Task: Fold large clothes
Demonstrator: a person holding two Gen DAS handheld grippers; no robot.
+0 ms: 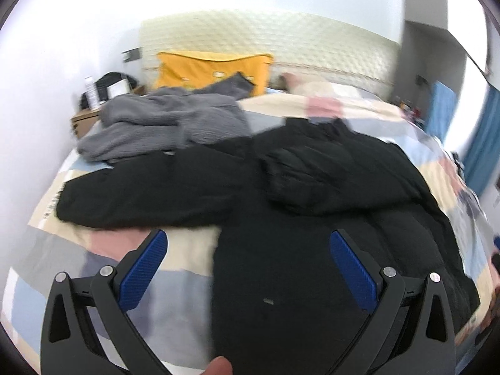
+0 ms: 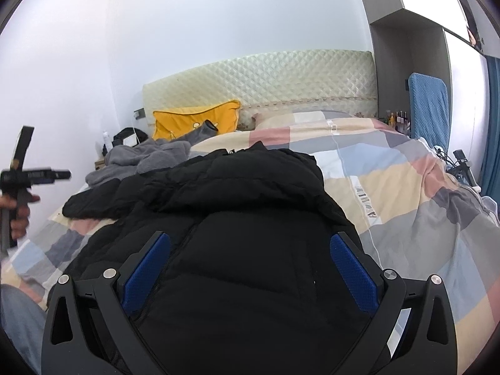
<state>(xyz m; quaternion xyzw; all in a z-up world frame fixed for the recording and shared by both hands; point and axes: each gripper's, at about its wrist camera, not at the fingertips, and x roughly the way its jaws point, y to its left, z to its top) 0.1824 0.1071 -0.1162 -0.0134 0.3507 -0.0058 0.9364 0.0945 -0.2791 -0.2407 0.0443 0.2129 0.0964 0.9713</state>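
Note:
A big black padded jacket [image 1: 312,193] lies spread on the checked bed cover, hood toward the headboard, one sleeve [image 1: 140,193] stretched out to the left. My left gripper [image 1: 248,240] hovers open above the jacket's lower left edge, nothing between its blue pads [image 1: 143,268]. In the right wrist view the same jacket [image 2: 250,218] fills the middle, its zip running down the front. My right gripper [image 2: 250,243] hangs open over the jacket's body, empty. The left gripper [image 2: 22,172] also shows at that view's far left, held in a hand.
A crumpled grey garment [image 1: 162,125] lies beyond the sleeve, near a yellow pillow [image 1: 212,68] and the quilted headboard [image 2: 265,78]. A nightstand [image 1: 84,118] with a bottle stands at the left. The checked cover [image 2: 406,193] stretches bare to the right. A blue chair back [image 2: 428,106] stands beside the bed.

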